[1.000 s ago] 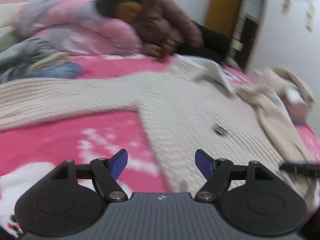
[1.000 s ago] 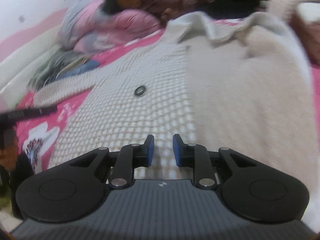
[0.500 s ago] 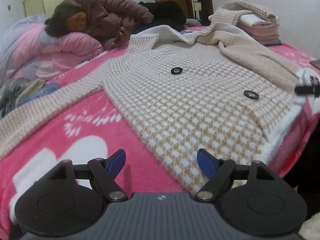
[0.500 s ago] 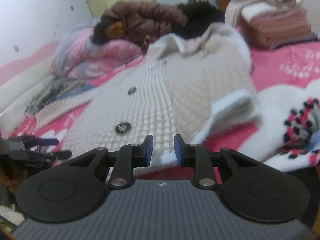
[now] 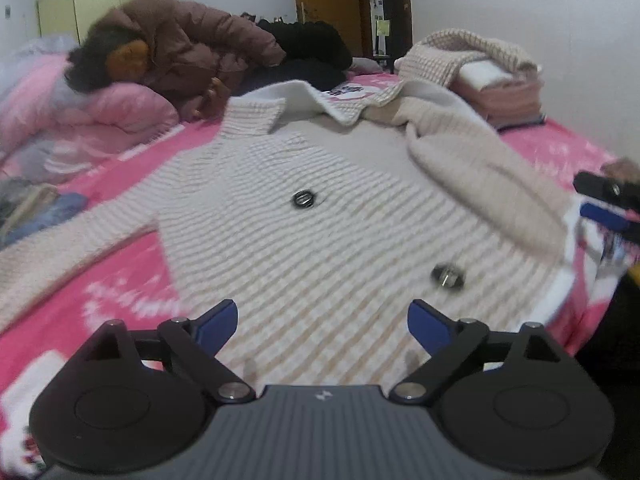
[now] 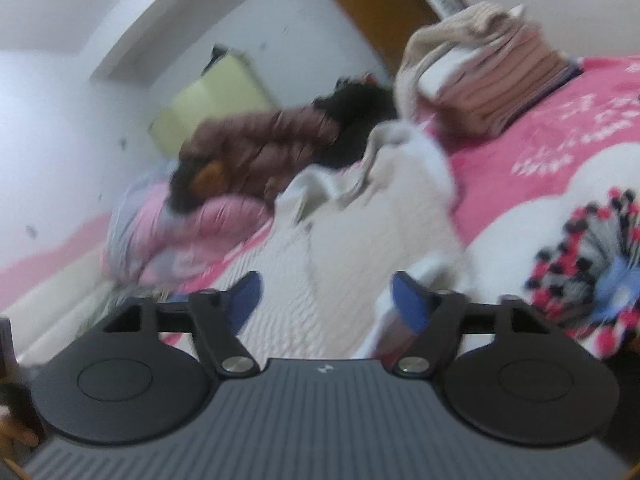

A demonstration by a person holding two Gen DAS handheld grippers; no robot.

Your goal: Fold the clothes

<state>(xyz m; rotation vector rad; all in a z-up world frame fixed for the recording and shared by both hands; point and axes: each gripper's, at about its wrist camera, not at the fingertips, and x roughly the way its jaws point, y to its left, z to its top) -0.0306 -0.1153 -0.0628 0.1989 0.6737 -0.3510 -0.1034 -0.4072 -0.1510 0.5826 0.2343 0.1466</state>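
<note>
The cardigan (image 5: 320, 216)'s left sleeve runs off the picture's edge beside the left gripper (image 5: 322, 322). Ahead of the right gripper (image 6: 326, 296), everything is motion-blurred; the cardigan's buttons cannot be made out.

Both grippers, left (image 5: 322, 322) and right (image 6: 326, 300), are black with blue fingertips (image 5: 218, 322), silver pivot screws and ribbed grey bodies.

The right gripper (image 6: 326, 298), nearly shut a second ago, is opening its jaws wide, nothing pinched between them, and it has tilted and drawn back past the cardigan (image 6: 360, 240) hem. The left gripper (image 5: 322, 322) jaws are opening too, now over the cardigan's buttoned front instead of its edge
</note>
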